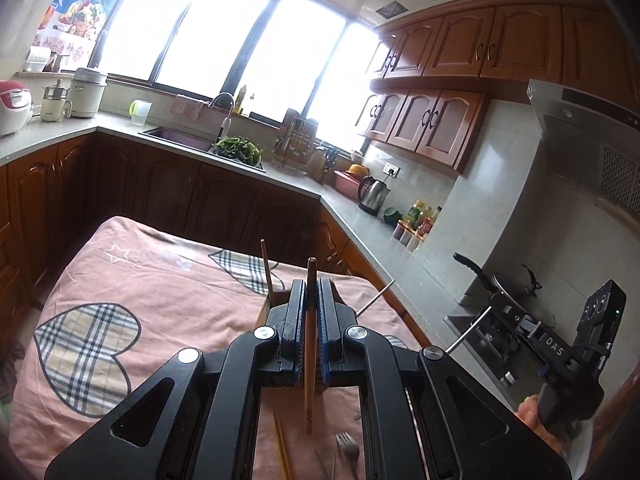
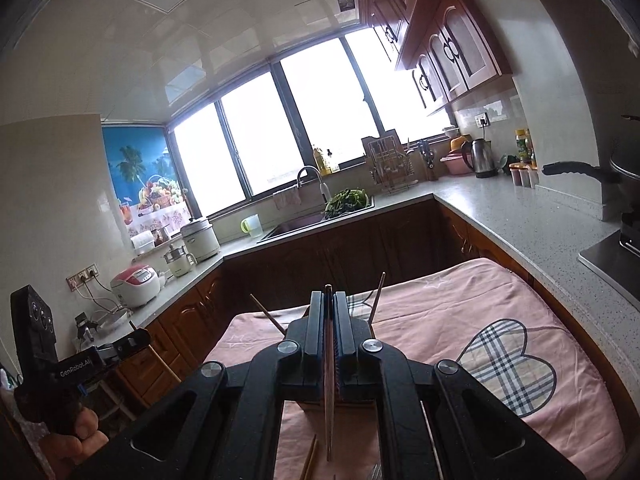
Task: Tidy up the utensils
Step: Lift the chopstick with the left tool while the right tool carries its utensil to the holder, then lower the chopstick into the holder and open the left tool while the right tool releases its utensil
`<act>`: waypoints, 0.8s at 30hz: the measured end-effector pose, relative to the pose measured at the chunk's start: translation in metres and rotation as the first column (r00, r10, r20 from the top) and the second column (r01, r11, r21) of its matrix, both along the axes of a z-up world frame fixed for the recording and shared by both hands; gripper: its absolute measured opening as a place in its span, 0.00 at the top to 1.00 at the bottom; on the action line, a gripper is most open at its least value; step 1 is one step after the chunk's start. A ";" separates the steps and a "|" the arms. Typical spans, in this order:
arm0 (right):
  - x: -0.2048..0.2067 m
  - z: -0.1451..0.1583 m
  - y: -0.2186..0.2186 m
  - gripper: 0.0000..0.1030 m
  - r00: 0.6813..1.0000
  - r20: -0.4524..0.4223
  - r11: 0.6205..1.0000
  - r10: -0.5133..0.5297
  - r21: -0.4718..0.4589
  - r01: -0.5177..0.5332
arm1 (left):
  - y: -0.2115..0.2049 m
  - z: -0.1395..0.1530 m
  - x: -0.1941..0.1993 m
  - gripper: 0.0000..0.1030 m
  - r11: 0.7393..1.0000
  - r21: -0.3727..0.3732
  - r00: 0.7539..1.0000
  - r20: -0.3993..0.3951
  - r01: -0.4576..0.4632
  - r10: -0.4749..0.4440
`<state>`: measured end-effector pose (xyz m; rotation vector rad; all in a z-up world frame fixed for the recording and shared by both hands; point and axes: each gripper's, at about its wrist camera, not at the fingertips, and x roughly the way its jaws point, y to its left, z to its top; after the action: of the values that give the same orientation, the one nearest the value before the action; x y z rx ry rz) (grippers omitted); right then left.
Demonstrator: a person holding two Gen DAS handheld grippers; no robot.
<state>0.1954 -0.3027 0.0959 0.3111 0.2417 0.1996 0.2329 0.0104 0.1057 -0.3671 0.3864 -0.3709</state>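
Observation:
My left gripper (image 1: 311, 286) is shut on a reddish-brown chopstick (image 1: 309, 340) that runs upright between the blue pads. Just beyond its tips stands a wooden utensil holder (image 1: 267, 307) with one chopstick (image 1: 267, 270) in it. My right gripper (image 2: 329, 300) is shut on a dark chopstick (image 2: 329, 392), held upright. Two chopsticks (image 2: 377, 300) stick up behind its fingers; the holder itself is hidden there. Loose chopsticks (image 1: 283, 450) and a fork (image 1: 347, 446) lie on the pink cloth (image 1: 160, 300) below the left gripper. The other gripper shows at each view's edge (image 1: 560, 348).
The table with the pink heart-patterned cloth (image 2: 500, 320) stands in a U-shaped kitchen. Counters with a sink (image 1: 180, 138), kettle (image 1: 374, 194), bottles, rice cooker (image 2: 134, 284) and a stove with a pan (image 1: 508, 284) surround it. Wooden cabinets hang above right.

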 end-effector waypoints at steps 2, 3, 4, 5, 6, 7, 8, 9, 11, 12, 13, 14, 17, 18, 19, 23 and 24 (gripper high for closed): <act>0.009 0.008 -0.003 0.96 1.000 0.019 1.000 -0.013 0.013 0.013 | 0.001 0.007 0.009 0.95 1.000 -0.010 1.000 0.018 -0.017 0.018; 0.014 0.011 -0.005 0.96 0.999 0.027 1.000 -0.017 0.024 0.017 | 0.002 0.010 0.014 0.95 1.000 -0.012 0.999 0.028 -0.028 0.029; 0.019 0.014 -0.007 0.96 0.999 0.037 0.999 -0.023 0.031 0.022 | 0.003 0.013 0.019 0.95 0.999 -0.013 0.999 0.036 -0.038 0.038; 0.023 0.018 -0.008 0.96 0.998 0.047 0.999 -0.030 0.032 0.029 | 0.003 0.016 0.024 0.95 0.999 -0.015 0.998 0.045 -0.046 0.047; 0.028 0.020 -0.008 0.96 0.998 0.056 0.999 -0.037 0.033 0.035 | 0.003 0.018 0.029 0.95 0.998 -0.017 0.997 0.053 -0.055 0.056; 0.033 0.023 -0.009 0.96 0.997 0.064 0.999 -0.043 0.034 0.041 | 0.003 0.021 0.035 0.95 0.998 -0.019 0.996 0.060 -0.065 0.066; 0.038 0.024 -0.010 0.96 0.996 0.071 0.998 -0.050 0.029 0.048 | 0.003 0.022 0.041 0.95 0.997 -0.021 0.995 0.065 -0.074 0.075; 0.044 0.026 -0.009 0.96 0.996 0.076 0.998 -0.056 0.024 0.054 | 0.003 0.023 0.047 0.95 0.997 -0.023 0.995 0.068 -0.078 0.079; 0.056 0.027 -0.009 0.96 0.995 0.078 0.998 -0.056 0.018 0.055 | 0.000 0.025 0.060 0.95 0.996 -0.024 0.993 0.074 -0.086 0.088; 0.062 0.026 -0.008 0.96 0.995 0.079 0.998 -0.057 0.013 0.057 | -0.001 0.025 0.067 0.95 0.996 -0.023 0.993 0.075 -0.091 0.093; 0.068 0.024 -0.007 0.96 0.995 0.081 0.998 -0.059 0.007 0.058 | -0.004 0.024 0.072 0.95 0.995 -0.023 0.993 0.075 -0.094 0.095; 0.074 0.023 -0.006 0.96 0.995 0.080 0.998 -0.059 0.002 0.059 | -0.005 0.023 0.077 0.95 0.995 -0.024 0.992 0.076 -0.098 0.099; 0.090 0.013 -0.003 0.96 0.996 0.072 0.998 -0.060 -0.015 0.062 | -0.009 0.015 0.093 0.95 0.993 -0.019 0.990 0.078 -0.117 0.118; 0.095 0.008 -0.001 0.96 0.996 0.068 0.998 -0.059 -0.025 0.061 | -0.010 0.011 0.099 0.95 0.992 -0.019 0.990 0.074 -0.121 0.122; 0.100 0.002 0.000 0.96 0.996 0.061 0.997 -0.062 -0.033 0.064 | -0.012 0.005 0.104 0.95 0.992 -0.017 0.990 0.066 -0.123 0.124; 0.116 -0.026 0.000 0.96 0.998 0.019 0.998 -0.061 -0.027 0.061 | -0.018 -0.020 0.124 0.95 0.992 -0.005 0.991 0.028 -0.129 0.129; 0.119 -0.033 -0.001 0.96 0.998 0.007 0.998 -0.059 -0.021 0.060 | -0.020 -0.027 0.128 0.95 0.991 0.003 0.991 0.017 -0.132 0.132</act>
<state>0.3146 -0.3039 0.0634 0.2962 0.2274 0.1392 0.3609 -0.0094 0.0784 -0.3830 0.3447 -0.2441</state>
